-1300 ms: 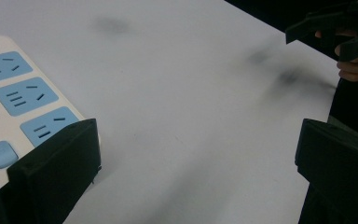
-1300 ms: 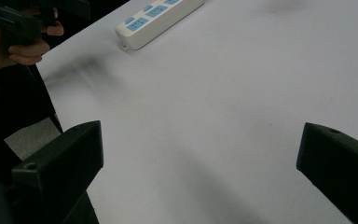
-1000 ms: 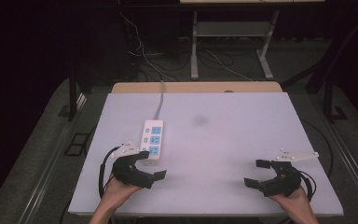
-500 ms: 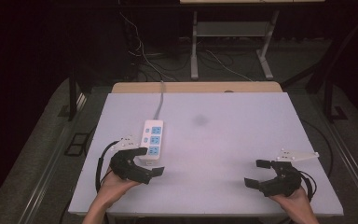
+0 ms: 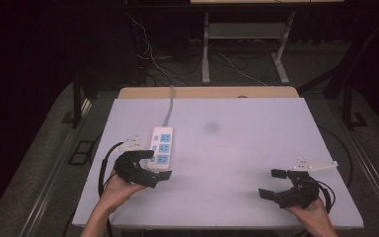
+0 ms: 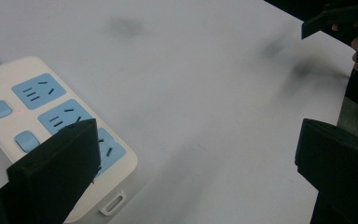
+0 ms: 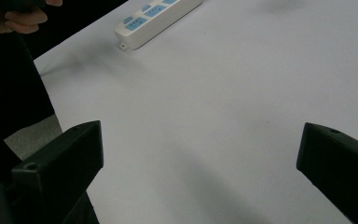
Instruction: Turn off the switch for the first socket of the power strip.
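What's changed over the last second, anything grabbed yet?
The left hand-held gripper has crept forward to the near end of the power strip, one jaw now over its nearest socket. Its jaws are wide open, so nothing is grabbed. The power strip hasn't shifted, and the right hand-held gripper sits open at the table's near right, as before.
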A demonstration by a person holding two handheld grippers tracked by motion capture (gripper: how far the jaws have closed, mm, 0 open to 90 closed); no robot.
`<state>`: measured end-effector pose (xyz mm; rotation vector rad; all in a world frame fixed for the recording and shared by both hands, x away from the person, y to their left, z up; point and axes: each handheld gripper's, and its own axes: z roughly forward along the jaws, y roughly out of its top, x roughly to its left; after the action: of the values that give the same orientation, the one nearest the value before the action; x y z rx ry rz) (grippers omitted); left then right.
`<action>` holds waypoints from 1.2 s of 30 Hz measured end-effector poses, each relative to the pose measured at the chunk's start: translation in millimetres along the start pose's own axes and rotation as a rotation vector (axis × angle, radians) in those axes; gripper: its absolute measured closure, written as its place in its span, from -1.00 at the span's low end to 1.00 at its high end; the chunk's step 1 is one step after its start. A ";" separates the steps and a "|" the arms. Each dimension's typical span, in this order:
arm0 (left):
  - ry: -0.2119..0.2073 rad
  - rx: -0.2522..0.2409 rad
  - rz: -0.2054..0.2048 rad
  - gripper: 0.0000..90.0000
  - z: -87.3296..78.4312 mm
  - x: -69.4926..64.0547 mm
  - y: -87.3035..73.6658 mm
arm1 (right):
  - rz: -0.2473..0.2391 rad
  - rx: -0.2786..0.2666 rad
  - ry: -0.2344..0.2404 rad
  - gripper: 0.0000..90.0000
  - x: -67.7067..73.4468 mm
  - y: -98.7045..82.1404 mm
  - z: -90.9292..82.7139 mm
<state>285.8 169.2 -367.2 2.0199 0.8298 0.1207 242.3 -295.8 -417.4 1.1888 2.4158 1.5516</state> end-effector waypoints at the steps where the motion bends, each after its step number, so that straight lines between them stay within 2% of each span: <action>1: 0.002 0.000 -0.002 -1.00 -0.3 0.6 0.9 | 0.000 0.000 0.000 -1.00 0.0 0.0 0.1; 13: 0.015 0.010 0.019 -1.00 -8.8 10.2 19.9 | -0.006 0.007 0.000 -0.99 1.2 -0.2 1.0; 19: 0.030 0.022 0.020 -1.00 -12.5 20.1 30.6 | -0.006 0.006 0.001 -0.99 1.1 -0.4 0.7; 36: 0.049 0.072 0.026 -1.00 -5.6 38.9 44.2 | -0.004 0.013 0.002 -0.99 0.8 -0.9 2.2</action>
<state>336.0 181.0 -338.2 2.1029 0.8496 0.1572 242.1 -293.8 -418.9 1.1842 2.4316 1.5391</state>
